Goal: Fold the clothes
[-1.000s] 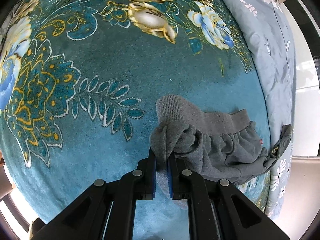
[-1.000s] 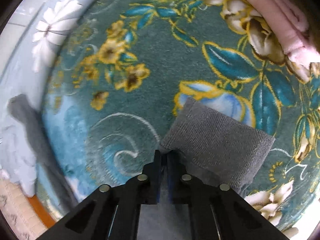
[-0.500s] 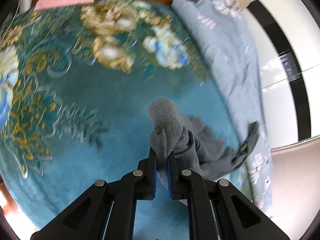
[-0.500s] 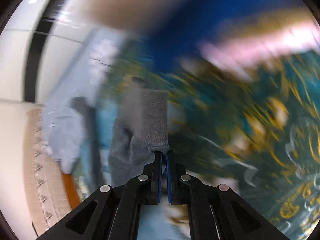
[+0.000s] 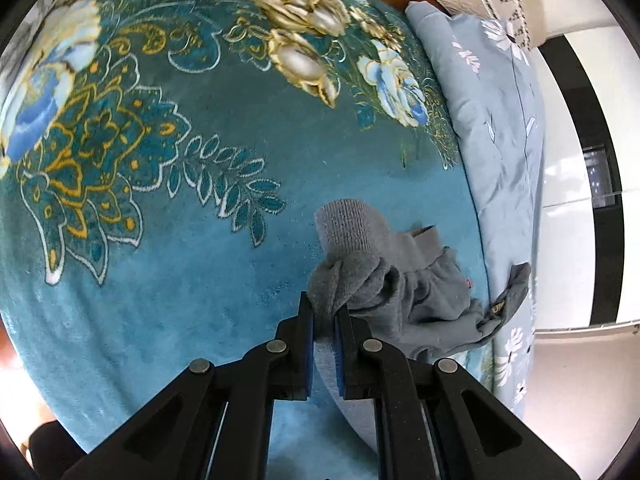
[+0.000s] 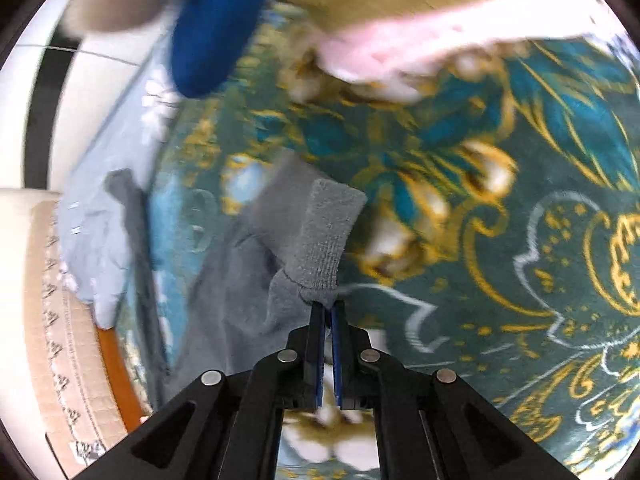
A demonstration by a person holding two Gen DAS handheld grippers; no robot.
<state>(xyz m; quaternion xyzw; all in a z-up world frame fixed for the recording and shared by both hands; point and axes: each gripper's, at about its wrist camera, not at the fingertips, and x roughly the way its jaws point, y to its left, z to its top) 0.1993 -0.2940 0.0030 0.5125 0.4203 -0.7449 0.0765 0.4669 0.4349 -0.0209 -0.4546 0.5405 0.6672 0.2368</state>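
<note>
A grey sweat garment with ribbed cuffs and a ribbed waistband lies bunched on a teal floral blanket. My left gripper is shut on a bunched ribbed cuff end of it, the rest trailing right toward the bed's edge. My right gripper is shut on another ribbed cuff of the same garment, lifted above the blanket; the cloth hangs down to the left. This view is motion-blurred.
A light blue flowered quilt lies along the bed's right side, also in the right wrist view. A pink folded cloth lies at the far end. A blurred blue-sleeved arm is above. A wooden bed frame and white wall border the bed.
Both grippers have lifted their cuffs off the blanket and swung them. The right gripper turned sharply, so the garment now hangs to its left. The left view dipped back toward the blanket.
</note>
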